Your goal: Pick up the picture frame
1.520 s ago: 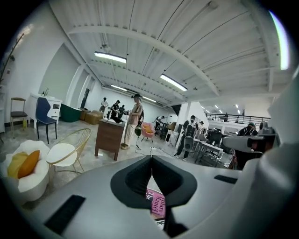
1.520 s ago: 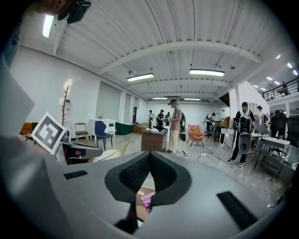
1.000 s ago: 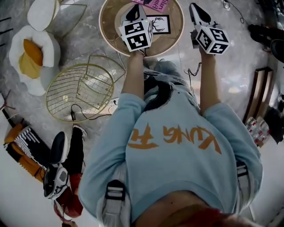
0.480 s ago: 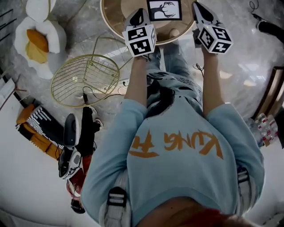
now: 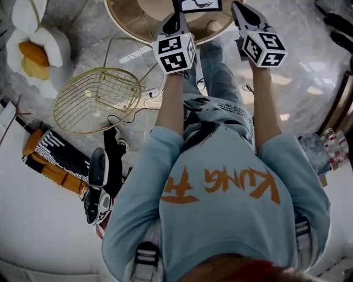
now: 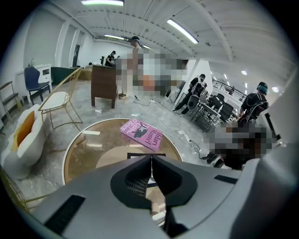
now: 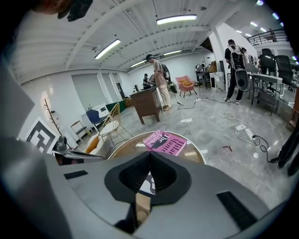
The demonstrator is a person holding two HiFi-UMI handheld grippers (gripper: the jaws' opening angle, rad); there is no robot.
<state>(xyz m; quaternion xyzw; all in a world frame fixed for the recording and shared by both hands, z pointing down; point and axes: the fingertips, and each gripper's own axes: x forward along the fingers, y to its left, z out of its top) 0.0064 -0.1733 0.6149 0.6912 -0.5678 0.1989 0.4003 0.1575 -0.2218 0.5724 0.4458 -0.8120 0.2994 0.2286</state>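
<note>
**Both grippers shut, frame on the table ahead**

Your left gripper has its jaws pressed together at the tips, gripping nothing, and your right gripper is closed the same way. The picture frame lies flat on the round table, just ahead of both tips and between them. A pink book lies on the same top, farther off. A gold wire basket stands on the floor beside the table. A white armchair holds an orange cushion.

Pink book on round table, gold wire side table, white armchair with orange cushion
</note>
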